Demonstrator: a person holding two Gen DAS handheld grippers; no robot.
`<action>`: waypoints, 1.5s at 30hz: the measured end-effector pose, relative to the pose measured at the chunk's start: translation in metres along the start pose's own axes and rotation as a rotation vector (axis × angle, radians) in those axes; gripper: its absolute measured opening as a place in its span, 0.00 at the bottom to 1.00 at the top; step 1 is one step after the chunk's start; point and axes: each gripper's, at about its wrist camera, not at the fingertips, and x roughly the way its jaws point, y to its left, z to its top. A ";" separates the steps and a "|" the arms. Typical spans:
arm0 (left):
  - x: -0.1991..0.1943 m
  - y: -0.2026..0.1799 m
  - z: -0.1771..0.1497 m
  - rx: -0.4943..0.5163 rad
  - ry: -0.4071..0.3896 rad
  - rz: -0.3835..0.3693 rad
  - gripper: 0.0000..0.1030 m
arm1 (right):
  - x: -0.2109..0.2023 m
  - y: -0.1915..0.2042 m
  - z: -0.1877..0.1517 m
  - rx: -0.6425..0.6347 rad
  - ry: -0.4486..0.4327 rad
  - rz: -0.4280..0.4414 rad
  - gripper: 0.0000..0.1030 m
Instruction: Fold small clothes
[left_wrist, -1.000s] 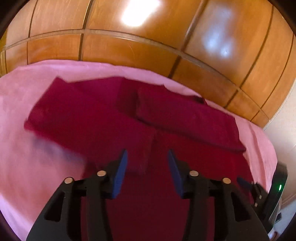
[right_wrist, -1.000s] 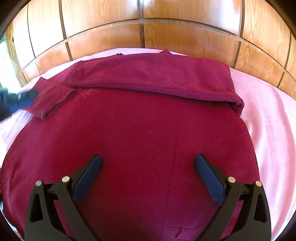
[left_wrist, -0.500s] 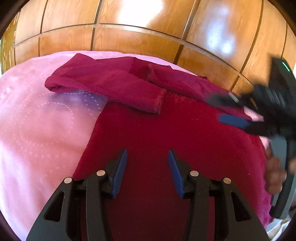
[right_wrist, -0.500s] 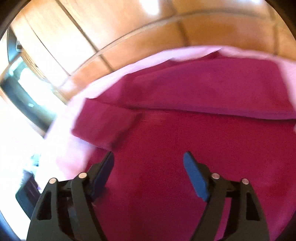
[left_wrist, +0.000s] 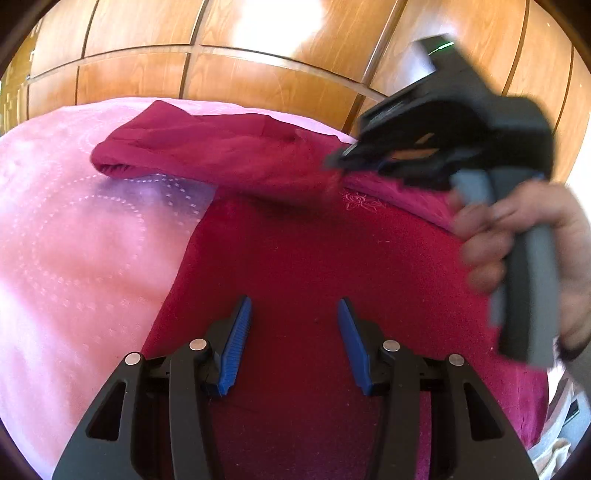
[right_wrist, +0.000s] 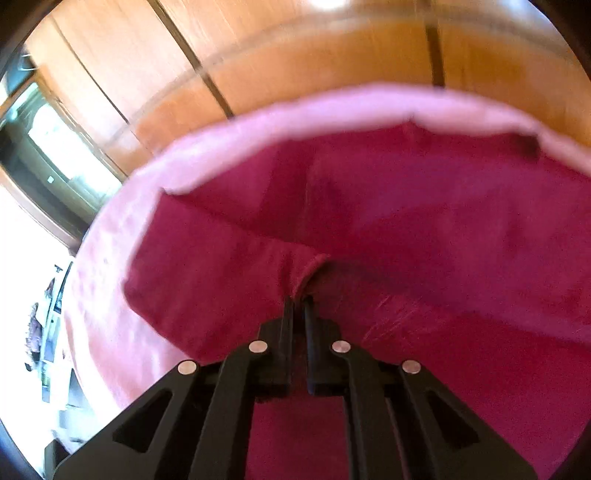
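Observation:
A dark red garment (left_wrist: 314, 266) lies on a pink blanket (left_wrist: 74, 240); it also shows in the right wrist view (right_wrist: 443, 229). Its left sleeve (left_wrist: 207, 155) is folded across the top. My left gripper (left_wrist: 293, 314) is open and empty, hovering over the garment's lower body. My right gripper (right_wrist: 298, 306) is shut on the cuff end of the folded sleeve (right_wrist: 207, 273); it shows in the left wrist view (left_wrist: 332, 162), blurred, with the hand that holds it at the right.
Wooden panelled wall (left_wrist: 258, 74) runs behind the bed. A window (right_wrist: 48, 147) is at the far left in the right wrist view. Pink blanket lies bare to the left of the garment.
My right gripper swung left over the garment and shut on the end of the folded sleeve. My left gripper drew back toward the garment's lower body and stayed open.

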 end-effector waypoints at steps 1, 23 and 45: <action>0.000 -0.001 0.000 0.001 0.000 0.002 0.46 | -0.018 -0.002 0.006 -0.010 -0.044 0.000 0.04; -0.013 -0.008 0.034 -0.036 0.086 0.010 0.46 | -0.080 -0.214 0.009 0.276 -0.103 -0.303 0.10; 0.124 -0.008 0.208 -0.021 0.036 -0.023 0.46 | -0.041 -0.176 0.009 0.079 -0.089 -0.336 0.55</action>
